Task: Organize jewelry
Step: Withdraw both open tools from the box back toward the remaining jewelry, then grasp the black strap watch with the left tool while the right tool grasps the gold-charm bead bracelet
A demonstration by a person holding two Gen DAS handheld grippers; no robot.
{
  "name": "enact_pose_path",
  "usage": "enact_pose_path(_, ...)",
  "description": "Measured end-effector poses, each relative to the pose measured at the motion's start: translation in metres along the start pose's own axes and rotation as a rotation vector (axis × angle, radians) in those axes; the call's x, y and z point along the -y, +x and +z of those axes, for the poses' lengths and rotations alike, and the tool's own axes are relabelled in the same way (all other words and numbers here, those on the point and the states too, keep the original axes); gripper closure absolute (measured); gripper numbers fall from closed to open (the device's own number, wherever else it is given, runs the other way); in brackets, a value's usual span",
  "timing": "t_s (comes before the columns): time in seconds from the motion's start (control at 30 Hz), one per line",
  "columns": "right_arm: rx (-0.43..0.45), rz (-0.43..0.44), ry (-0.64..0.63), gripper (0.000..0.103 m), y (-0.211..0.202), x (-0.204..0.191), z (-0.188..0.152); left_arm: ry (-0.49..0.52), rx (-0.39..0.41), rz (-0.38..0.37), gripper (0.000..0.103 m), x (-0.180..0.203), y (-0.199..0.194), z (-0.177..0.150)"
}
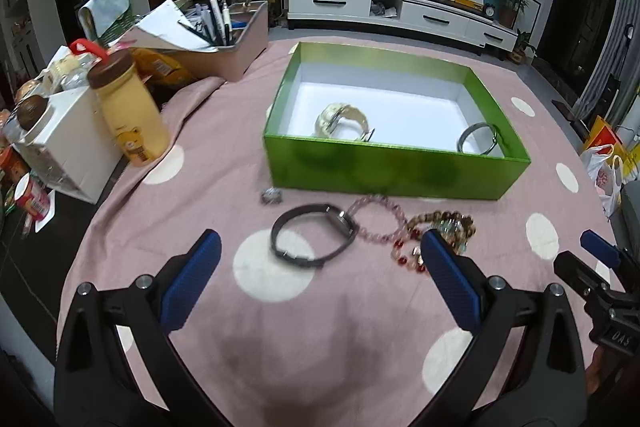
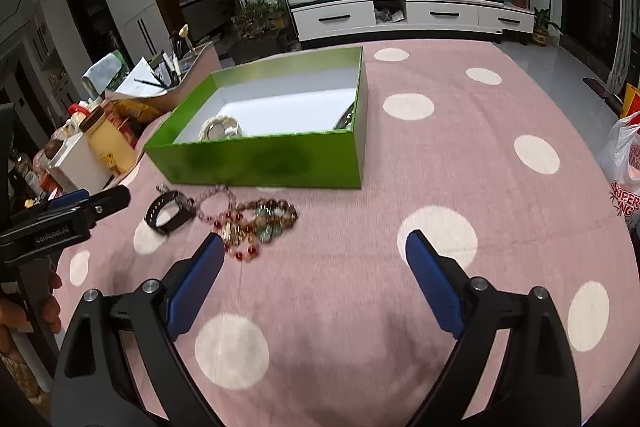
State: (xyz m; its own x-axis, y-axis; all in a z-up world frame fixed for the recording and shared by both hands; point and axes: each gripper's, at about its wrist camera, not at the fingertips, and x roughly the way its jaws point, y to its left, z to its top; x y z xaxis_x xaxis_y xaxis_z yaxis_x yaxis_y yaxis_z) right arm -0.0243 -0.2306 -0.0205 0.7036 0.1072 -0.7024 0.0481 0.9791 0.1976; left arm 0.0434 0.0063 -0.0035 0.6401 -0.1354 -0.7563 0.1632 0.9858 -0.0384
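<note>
A green box point(image 1: 396, 169) point(image 2: 260, 163) lies open on the pink dotted cloth. Inside it are a cream watch point(image 1: 342, 123) point(image 2: 221, 129) and a silver bangle point(image 1: 478, 137) point(image 2: 346, 119). In front of the box lie a dark watch point(image 1: 312, 239) point(image 2: 168, 213), a pink bead bracelet point(image 1: 378, 219) point(image 2: 214, 203), a heap of brown and red bead bracelets point(image 1: 440, 231) point(image 2: 260, 225) and a small ring point(image 1: 272, 195). My left gripper point(image 1: 320, 247) is open, low over the dark watch, nothing between its fingers. My right gripper point(image 2: 316, 247) is open and empty, to the right of the heap.
At the table's left stand a yellow bottle point(image 1: 128, 107) point(image 2: 108, 143), a white box point(image 1: 68, 143) and a pink bin of pens and papers point(image 1: 224, 39). A white plastic bag point(image 2: 624, 163) hangs off the right edge. A TV cabinet point(image 1: 400, 13) stands behind.
</note>
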Motion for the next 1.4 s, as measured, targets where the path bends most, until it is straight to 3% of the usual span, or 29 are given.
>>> enact_pose_path(0.33,-0.035,-0.014,0.021,0.011,-0.003,0.017,-0.017,-0.034,0.021,-0.011,0.002,-0.035,-0.019,-0.027)
enact_pose_path(0.93,-0.09,0.029,-0.062,0.011,0.018,0.0,-0.025,-0.157,-0.055,-0.063,0.002,-0.061,0.01,-0.049)
enact_pose_path(1.27,-0.103,0.04,-0.067,0.011,0.031,-0.001,-0.026,-0.21,-0.077,-0.075,0.018,-0.066,0.034,-0.036)
enact_pose_path(1.4,-0.098,0.095,-0.07,0.013,0.035,-0.006,-0.025,-0.198,-0.079,-0.067,0.022,-0.062,0.049,-0.027)
